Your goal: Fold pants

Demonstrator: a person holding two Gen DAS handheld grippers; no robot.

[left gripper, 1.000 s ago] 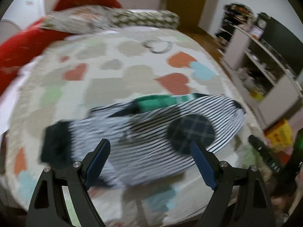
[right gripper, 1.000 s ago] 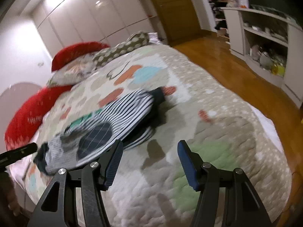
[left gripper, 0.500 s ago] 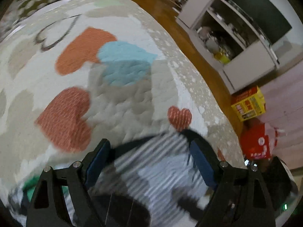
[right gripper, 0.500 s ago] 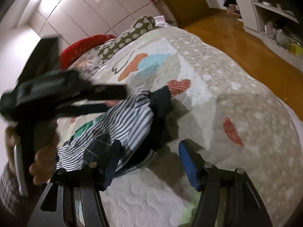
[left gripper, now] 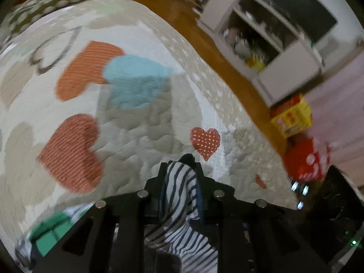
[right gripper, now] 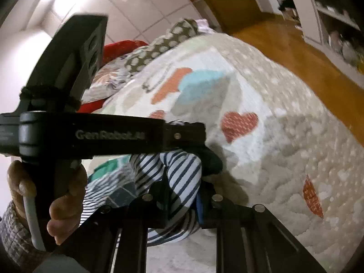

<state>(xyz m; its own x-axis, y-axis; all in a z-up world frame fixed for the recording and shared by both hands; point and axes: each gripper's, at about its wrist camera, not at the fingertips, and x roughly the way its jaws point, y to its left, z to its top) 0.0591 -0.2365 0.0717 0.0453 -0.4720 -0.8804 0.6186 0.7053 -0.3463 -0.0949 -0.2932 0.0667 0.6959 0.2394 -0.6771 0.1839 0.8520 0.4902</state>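
My left gripper [left gripper: 179, 182] is closing on a bunched fold of the navy-and-white striped cotton pants [left gripper: 182, 204], cloth pinched between its jaws. My right gripper [right gripper: 182, 193] is closing too, gripping the same pants [right gripper: 179, 170] just beside it. They lie on the quilted cream bedspread with coloured hearts [right gripper: 261, 159]; beyond, a polka-dot pillow [right gripper: 163, 45].

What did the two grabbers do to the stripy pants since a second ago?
Both swung in over one end of the striped pants. The left gripper and right gripper had wide-open fingers; now they are closing, with striped cloth pinched between each pair. The heart quilt and the rest of the pants stayed on the bed.
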